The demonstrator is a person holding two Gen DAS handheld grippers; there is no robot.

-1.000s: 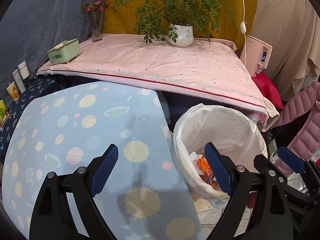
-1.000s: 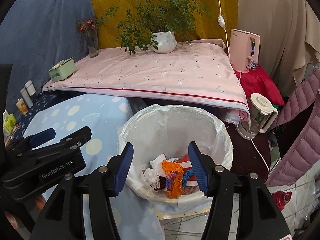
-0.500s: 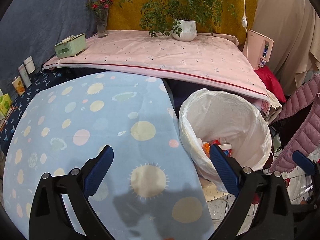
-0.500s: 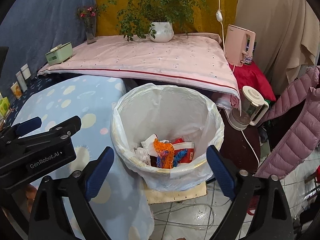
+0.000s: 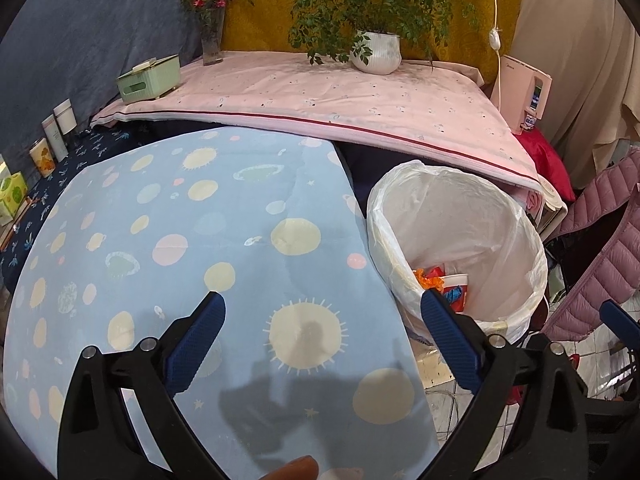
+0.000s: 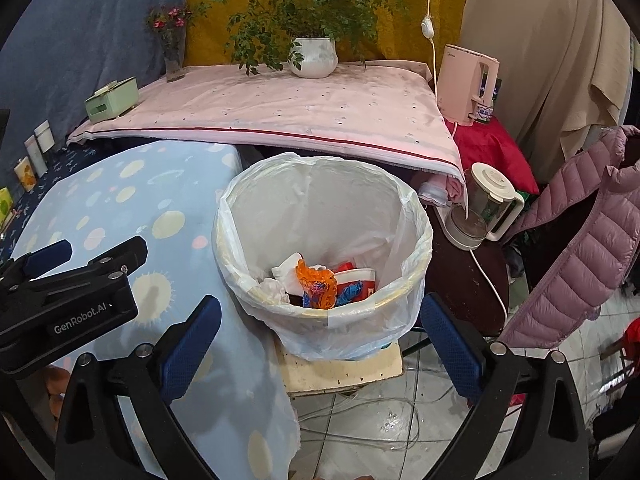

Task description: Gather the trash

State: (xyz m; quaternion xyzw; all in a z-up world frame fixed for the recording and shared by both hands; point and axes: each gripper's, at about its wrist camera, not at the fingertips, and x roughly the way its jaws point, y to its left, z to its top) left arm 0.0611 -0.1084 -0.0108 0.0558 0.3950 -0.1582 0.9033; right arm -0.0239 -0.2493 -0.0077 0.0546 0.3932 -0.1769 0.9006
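Trash (image 6: 320, 280): crumpled white paper, an orange-and-blue wrapper and a red-and-white paper cup lie at the bottom of the white plastic-lined round bin (image 6: 416, 240), centre of the right wrist frame, lower right of the left wrist frame (image 5: 520, 248). Left gripper (image 5: 322, 344): blue-padded fingers spread wide, nothing between them, over the light-blue tabletop cloth with yellow and pink spots (image 5: 180, 232). Right gripper (image 6: 320, 340): fingers likewise wide apart and empty, straddling the near rim of the bin from above. Judgement: collection looks complete or nearly so; no loose litter visible on the blue cloth or on the pink-covered tabletop (image 5: 340, 92) behind it. Remaining work, if any, lies outside both views. View differences: right wrist shows the full bin contents, the tiled floor, a white electric kettle (image 6: 484, 208) and the left gripper body at left edge; left wrist shows most of the blue cloth but only part of the trash.
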